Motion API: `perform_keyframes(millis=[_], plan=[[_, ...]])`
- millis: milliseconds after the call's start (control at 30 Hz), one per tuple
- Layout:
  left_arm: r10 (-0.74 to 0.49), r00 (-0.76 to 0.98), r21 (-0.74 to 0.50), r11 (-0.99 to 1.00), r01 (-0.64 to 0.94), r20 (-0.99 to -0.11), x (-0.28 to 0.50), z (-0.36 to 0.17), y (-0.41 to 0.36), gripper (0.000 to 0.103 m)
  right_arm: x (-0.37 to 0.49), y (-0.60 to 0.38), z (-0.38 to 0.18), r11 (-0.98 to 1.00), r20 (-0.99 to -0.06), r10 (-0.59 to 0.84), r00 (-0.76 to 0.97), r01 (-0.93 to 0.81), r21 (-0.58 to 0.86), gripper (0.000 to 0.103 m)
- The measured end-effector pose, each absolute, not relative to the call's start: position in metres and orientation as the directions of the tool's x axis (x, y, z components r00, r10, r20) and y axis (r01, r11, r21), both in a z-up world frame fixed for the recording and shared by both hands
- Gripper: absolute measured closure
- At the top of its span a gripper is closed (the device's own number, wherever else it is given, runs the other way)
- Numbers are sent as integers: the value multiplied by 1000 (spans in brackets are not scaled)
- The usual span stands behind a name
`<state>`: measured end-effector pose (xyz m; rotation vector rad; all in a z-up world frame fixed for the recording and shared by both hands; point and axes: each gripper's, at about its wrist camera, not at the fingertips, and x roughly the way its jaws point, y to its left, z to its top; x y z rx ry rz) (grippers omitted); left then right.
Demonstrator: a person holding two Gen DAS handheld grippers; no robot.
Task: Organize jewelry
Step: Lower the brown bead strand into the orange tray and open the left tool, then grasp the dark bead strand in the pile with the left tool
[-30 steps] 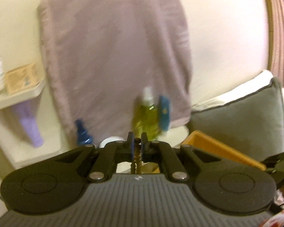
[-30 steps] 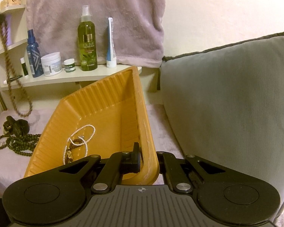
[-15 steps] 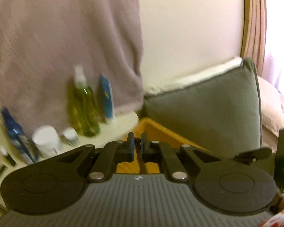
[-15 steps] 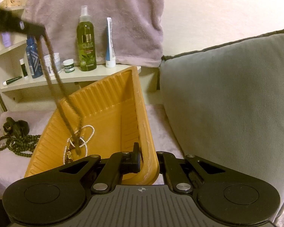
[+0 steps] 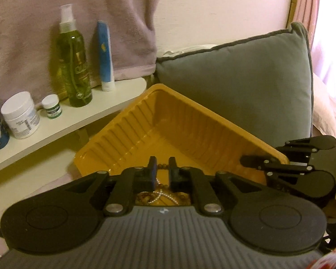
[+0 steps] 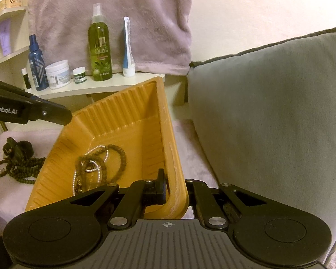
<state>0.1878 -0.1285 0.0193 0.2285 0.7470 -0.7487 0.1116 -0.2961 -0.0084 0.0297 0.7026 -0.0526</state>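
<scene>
Right gripper [image 6: 175, 187] clamps the near rim of the tilted yellow tray [image 6: 132, 121], beside the grey cushion [image 6: 268, 112], while the left gripper [image 5: 163, 170] hovers over the tray with jaws slightly parted and empty, the brown bead necklace [image 6: 114, 154] and pearl strand [image 6: 94, 168] lying inside the tray, dark green beads [image 6: 18, 168] left of it.

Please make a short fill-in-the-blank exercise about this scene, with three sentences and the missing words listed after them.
1. The right gripper is shut on the rim of the ____ tray.
2. The brown bead necklace lies inside the tray, on top of a ____ necklace.
3. The dark green bead necklace lies outside the tray, on its ____ side in the right wrist view.

Missing words: yellow; pearl; left
</scene>
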Motion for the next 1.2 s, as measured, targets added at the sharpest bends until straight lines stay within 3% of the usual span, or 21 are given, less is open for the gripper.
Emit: perform_keyframes(millis=[267,633,933,1200], plan=[[-481,602,-54,807,588,-637,182,32,-81,81,110,-297,-8,999,-644,-33,764,52,10,98],[-254,791,-5,953,302,-557,170,36,40,74,110,-296,-9,999,-645,-35,763,51,6,98],[-120,777,-10,990,144,-618,150,-11,89,63,108,-296,-11,999,-653,-38,757,50,-1,98],[-139,710,-39,987,154,-690,147,-49,68,63,111,-298,-12,999,-661,-41,749,49,-6,98]])
